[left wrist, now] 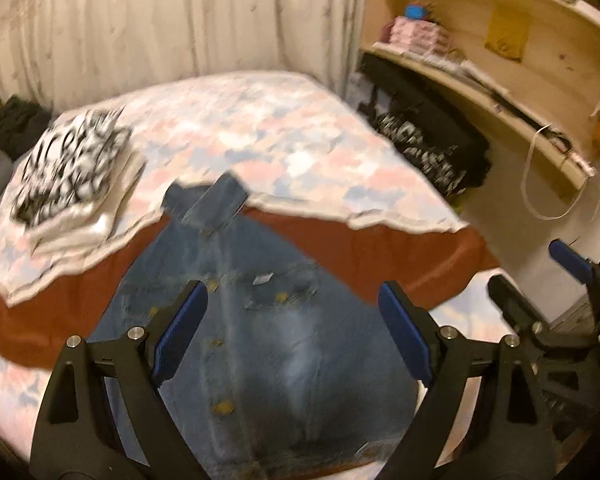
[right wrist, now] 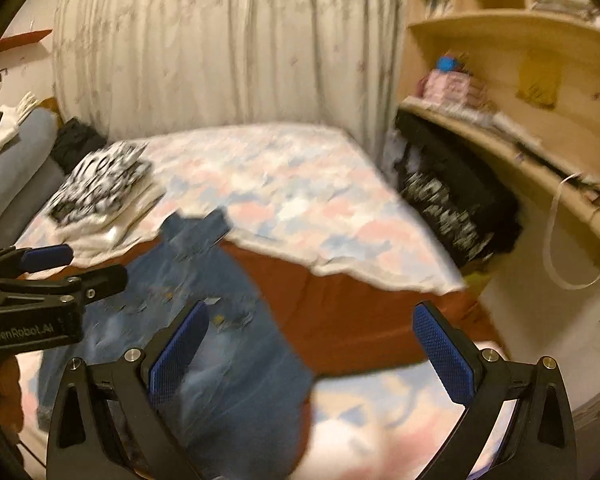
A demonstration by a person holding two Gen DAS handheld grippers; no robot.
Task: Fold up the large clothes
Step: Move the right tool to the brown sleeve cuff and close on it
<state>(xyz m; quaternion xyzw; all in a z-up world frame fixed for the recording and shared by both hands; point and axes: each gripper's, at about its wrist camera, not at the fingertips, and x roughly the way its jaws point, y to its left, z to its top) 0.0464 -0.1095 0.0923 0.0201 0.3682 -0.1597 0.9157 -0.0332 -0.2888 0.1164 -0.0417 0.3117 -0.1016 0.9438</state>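
Note:
A blue denim jacket (left wrist: 260,340) (right wrist: 204,320) with brass buttons lies spread on the bed, its collar pointing toward the far side. It rests on a rust-brown sheet (left wrist: 360,252) (right wrist: 340,320). My left gripper (left wrist: 292,320) hovers open above the jacket's middle, nothing between its blue pads. My right gripper (right wrist: 312,344) is open too, over the jacket's right edge and the brown sheet. Each gripper shows in the other's view, the right gripper (left wrist: 540,276) at the right edge and the left gripper (right wrist: 88,268) at the left edge. Both views are motion-blurred.
A pastel patchwork quilt (left wrist: 260,132) (right wrist: 292,184) covers the far bed, turned back. Folded black-and-white and white clothes (left wrist: 72,172) (right wrist: 100,184) are stacked at its left. A dark garment (left wrist: 428,140) hangs beside the wooden shelf desk (left wrist: 500,76). Curtains (left wrist: 172,20) stand behind.

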